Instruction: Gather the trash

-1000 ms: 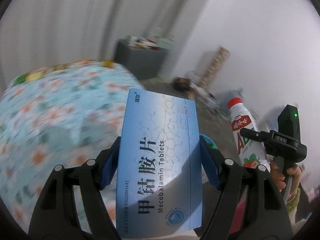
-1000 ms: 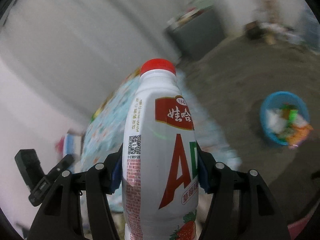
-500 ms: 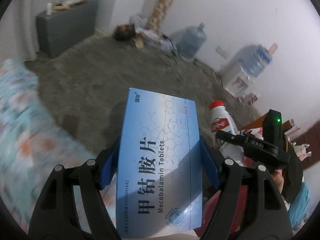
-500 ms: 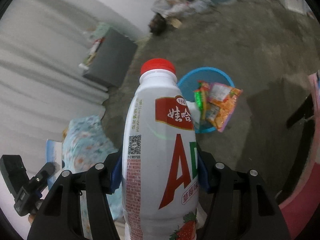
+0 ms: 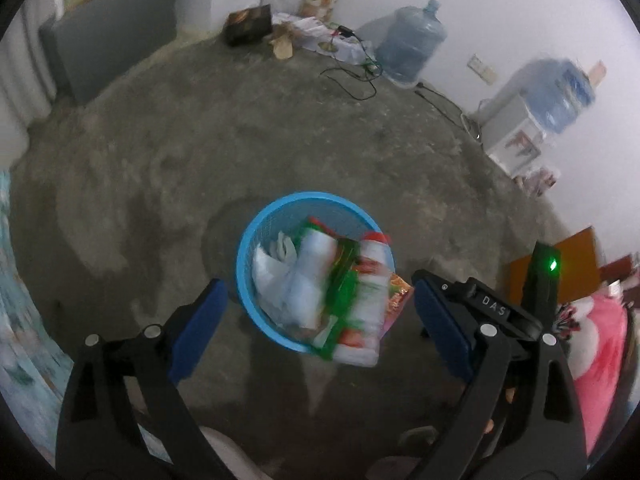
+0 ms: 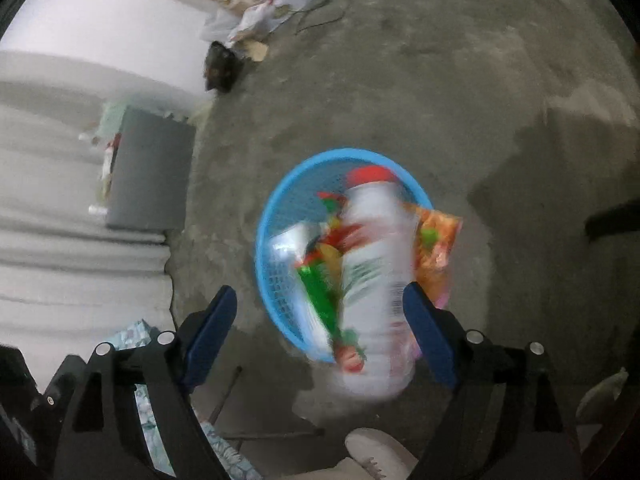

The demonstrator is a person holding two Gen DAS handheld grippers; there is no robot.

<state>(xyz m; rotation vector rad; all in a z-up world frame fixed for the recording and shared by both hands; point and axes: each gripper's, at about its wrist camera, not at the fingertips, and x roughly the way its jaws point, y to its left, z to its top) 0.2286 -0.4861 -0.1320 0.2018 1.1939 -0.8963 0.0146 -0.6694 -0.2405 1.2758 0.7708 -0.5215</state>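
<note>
left hand-held gripper (image 5: pixel 320 320): jaws wide apart, nothing between them; hangs over the basket.
right hand-held gripper (image 6: pixel 320 332): jaws spread, empty; the bottle is blurred in the gap, touching neither pad as far as I can tell.
basket (image 5: pixel 250 236): blue, on the bare floor (image 5: pixel 160 160), dead centre in both wrist views.
bottle (image 6: pixel 380 272): white, red cap at 12 o'clock, motion-smeared over the basket's 3 o'clock side; looks mid-drop or just landed, base overhanging the rim at 5 o'clock.
box: pale blue slab in the basket's 9 o'clock half could be it (image 5: pixel 316 264); too blurred to confirm.
other contents: orange snack wrapper (image 6: pixel 436 248) draped over the rim at 3 o'clock, green wrapper, white plastic bag.
progress: both carried items appear delivered. Anything left elsewhere is not in view.
vs 0.5 s ago: left held the tablet box, right held the bottle, both clamped. Now both have let go and both cameras point down at the basket.
</note>
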